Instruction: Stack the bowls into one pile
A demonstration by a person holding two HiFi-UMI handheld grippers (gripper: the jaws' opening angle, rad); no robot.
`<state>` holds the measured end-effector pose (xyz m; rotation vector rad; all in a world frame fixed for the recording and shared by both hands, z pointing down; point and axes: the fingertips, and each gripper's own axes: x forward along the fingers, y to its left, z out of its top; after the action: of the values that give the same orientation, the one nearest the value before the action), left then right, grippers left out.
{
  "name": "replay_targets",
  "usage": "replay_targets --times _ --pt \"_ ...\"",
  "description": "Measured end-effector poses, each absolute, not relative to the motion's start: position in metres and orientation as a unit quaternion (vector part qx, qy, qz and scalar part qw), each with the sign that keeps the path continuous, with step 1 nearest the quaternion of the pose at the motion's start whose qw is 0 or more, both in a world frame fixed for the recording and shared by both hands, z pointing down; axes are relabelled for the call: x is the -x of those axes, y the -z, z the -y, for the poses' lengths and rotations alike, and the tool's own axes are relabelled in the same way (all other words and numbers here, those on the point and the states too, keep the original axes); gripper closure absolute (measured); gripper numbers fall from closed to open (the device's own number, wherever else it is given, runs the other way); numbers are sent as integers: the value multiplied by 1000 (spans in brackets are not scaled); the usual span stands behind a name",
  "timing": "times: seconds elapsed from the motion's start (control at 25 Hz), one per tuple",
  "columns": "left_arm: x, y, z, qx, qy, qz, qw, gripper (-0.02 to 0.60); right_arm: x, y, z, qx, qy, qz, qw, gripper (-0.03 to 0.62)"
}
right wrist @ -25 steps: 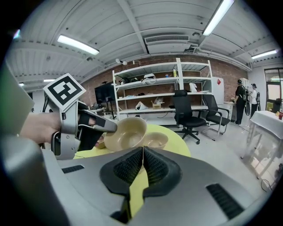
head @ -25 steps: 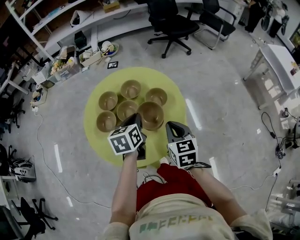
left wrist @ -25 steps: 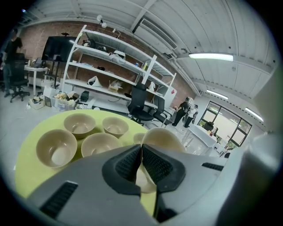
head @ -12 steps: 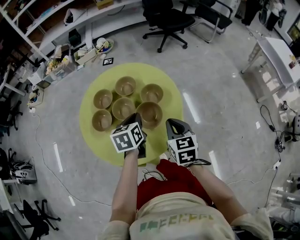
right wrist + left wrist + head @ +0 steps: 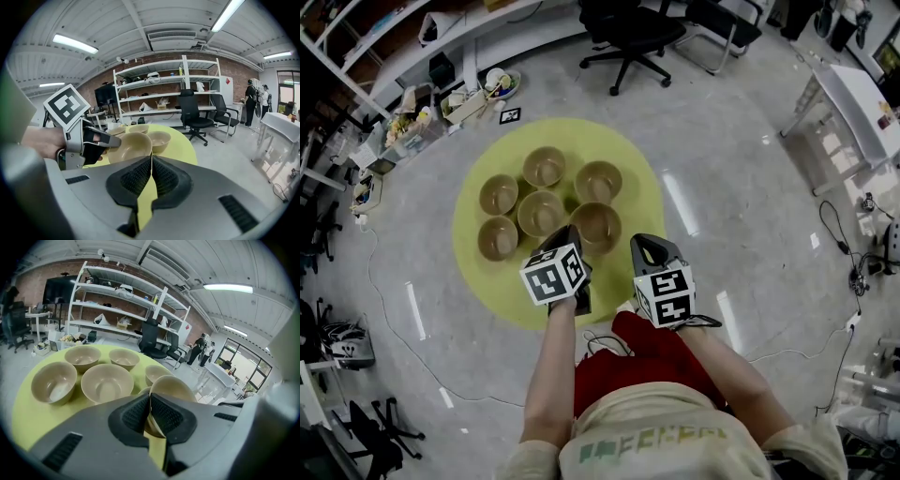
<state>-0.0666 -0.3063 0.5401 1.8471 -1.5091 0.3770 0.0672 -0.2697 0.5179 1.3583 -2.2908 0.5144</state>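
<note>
Several tan bowls stand on a round yellow table [image 5: 487, 291]. Five stand apart in a cluster, among them one at the centre [image 5: 541, 213] [image 5: 107, 380] and one at the near left [image 5: 499, 238] [image 5: 53, 381]. My left gripper [image 5: 574, 234] [image 5: 150, 401] is shut on the near rim of a sixth bowl [image 5: 598, 225] [image 5: 172, 387] and holds it tilted at the cluster's right. The right gripper view shows that bowl [image 5: 133, 143] pinched by the left gripper [image 5: 115, 139]. My right gripper [image 5: 639, 246] [image 5: 151, 161] is shut on nothing, to the right of the held bowl.
Black office chairs [image 5: 628, 23] stand beyond the table. Boxes and clutter [image 5: 412, 127] lie on the floor at the far left under white shelves. A white table [image 5: 853, 103] stands at the right, with cables [image 5: 848, 253] on the floor near it.
Both grippers have sunk a little, the left one carrying the bowl down with it. The table and bowls have slid up and left in the head view.
</note>
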Motion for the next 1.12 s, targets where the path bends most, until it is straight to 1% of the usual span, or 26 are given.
replay_targets --times 0.72,1.12 --pt "73 -559 310 -706 -175 590 351 549 -62 -534 276 -476 -195 826 230 557" --pt "74 -565 312 -710 -193 592 330 549 -60 -540 280 -472 -199 825 238 557"
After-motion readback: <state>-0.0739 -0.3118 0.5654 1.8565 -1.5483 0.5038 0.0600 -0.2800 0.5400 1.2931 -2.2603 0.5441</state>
